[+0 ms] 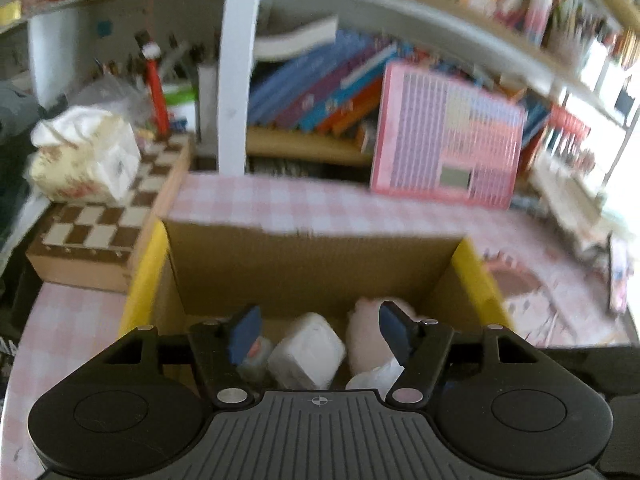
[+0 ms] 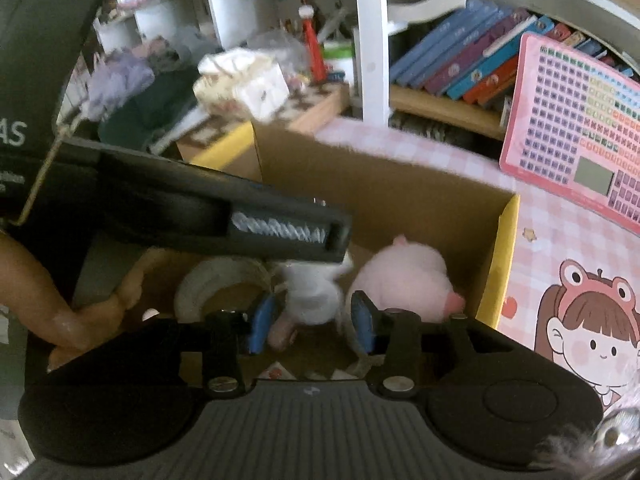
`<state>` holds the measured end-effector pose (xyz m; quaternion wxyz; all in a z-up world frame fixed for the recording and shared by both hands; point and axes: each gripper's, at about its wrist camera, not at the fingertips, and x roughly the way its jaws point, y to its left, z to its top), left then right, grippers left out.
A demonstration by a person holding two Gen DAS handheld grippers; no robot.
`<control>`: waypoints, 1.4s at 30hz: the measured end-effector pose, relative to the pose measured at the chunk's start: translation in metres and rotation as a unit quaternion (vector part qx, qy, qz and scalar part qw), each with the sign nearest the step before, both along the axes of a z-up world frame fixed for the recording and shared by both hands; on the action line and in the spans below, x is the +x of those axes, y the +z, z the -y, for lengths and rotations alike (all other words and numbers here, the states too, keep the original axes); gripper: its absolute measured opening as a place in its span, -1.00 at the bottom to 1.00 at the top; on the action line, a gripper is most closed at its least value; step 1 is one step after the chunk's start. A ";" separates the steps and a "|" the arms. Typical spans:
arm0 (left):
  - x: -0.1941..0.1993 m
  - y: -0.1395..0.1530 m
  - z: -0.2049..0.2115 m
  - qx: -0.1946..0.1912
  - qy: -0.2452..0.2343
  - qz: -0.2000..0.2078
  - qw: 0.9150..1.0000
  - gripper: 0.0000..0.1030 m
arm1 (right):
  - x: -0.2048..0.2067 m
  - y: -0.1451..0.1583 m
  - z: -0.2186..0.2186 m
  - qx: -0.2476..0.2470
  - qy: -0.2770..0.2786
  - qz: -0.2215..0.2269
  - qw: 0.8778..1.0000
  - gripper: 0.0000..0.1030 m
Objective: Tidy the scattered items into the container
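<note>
The cardboard box (image 1: 304,256) with yellow side flaps stands on the pink checked tablecloth. In the left wrist view my left gripper (image 1: 319,332) hangs open over the box. A white packet (image 1: 308,350) lies below the gap, and neither blue pad touches it. A pink plush (image 1: 366,334) lies to its right. In the right wrist view my right gripper (image 2: 312,322) is open above a white soft item (image 2: 312,294) in the box (image 2: 400,196), clear of both pads. The pink plush (image 2: 404,280) and a tape roll (image 2: 222,282) lie on either side. The left gripper's body (image 2: 240,220) crosses the box.
A chessboard box (image 1: 104,236) with a white bundle (image 1: 84,156) on it sits left of the container. A pink keyboard toy (image 1: 448,136) leans against the bookshelf behind. A cartoon print (image 2: 592,328) covers the table on the right. A person's hand (image 2: 76,316) shows at the left.
</note>
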<state>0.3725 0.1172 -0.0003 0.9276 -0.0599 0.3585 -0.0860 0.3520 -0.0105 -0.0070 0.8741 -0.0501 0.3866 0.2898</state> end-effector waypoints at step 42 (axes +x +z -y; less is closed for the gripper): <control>-0.286 0.010 -0.006 -0.018 0.029 0.051 0.998 0.57 | -0.258 0.020 0.052 -0.042 -0.133 0.092 0.986 0.10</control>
